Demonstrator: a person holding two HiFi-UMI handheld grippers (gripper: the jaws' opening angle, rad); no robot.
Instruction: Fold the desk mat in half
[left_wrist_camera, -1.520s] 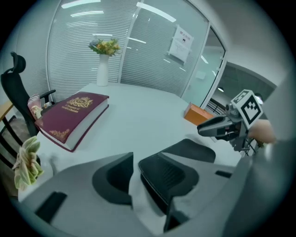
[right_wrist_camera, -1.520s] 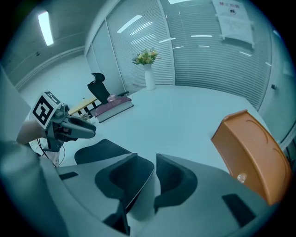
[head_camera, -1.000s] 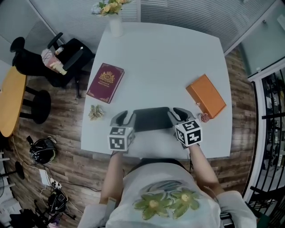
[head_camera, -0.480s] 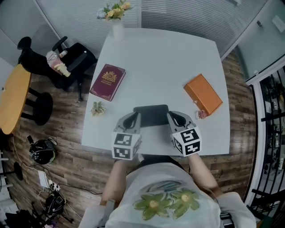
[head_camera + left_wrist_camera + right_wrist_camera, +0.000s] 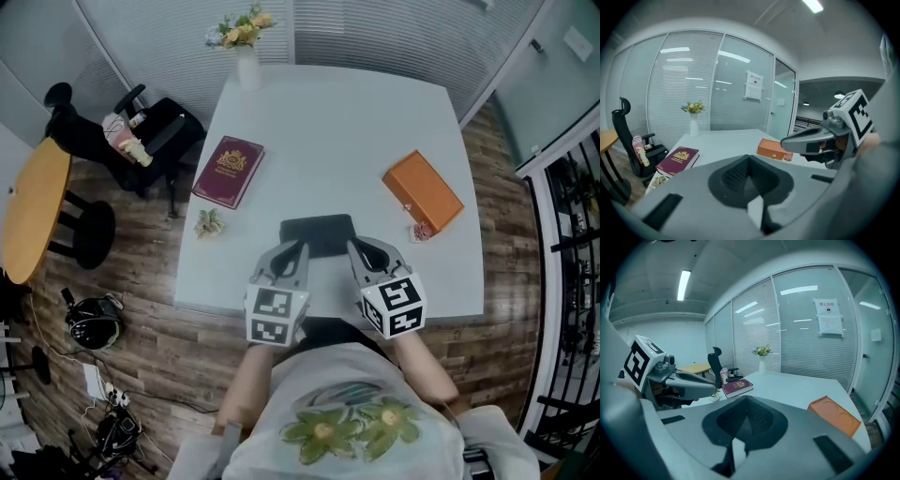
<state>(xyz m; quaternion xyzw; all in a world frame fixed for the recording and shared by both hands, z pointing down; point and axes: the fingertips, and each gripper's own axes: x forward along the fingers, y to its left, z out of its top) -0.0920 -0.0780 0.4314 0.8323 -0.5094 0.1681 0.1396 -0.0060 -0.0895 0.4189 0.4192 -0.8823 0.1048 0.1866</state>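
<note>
A dark desk mat (image 5: 317,232) lies on the white table (image 5: 337,122) near its front edge. My left gripper (image 5: 298,251) is shut, its tips meeting at the mat's near left corner. At the near right corner my right gripper (image 5: 353,247) is shut the same way. The mat's near edge is hidden under both sets of fingers. In the left gripper view the closed jaws (image 5: 750,161) fill the foreground and the right gripper (image 5: 820,139) shows beside them. The right gripper view shows its own closed jaws (image 5: 745,404) and the left gripper (image 5: 689,383); the mat itself is hidden there.
A maroon book (image 5: 228,172) lies left of the mat and an orange box (image 5: 423,192) to its right, with a small pink item (image 5: 421,231) by the box. A vase of flowers (image 5: 247,52) stands at the far edge. A black chair (image 5: 141,131) is beside the table.
Both grippers stood open at the mat's ends a second ago; their jaws have since closed at its near corners. They have drawn closer together, and less of the mat shows.
</note>
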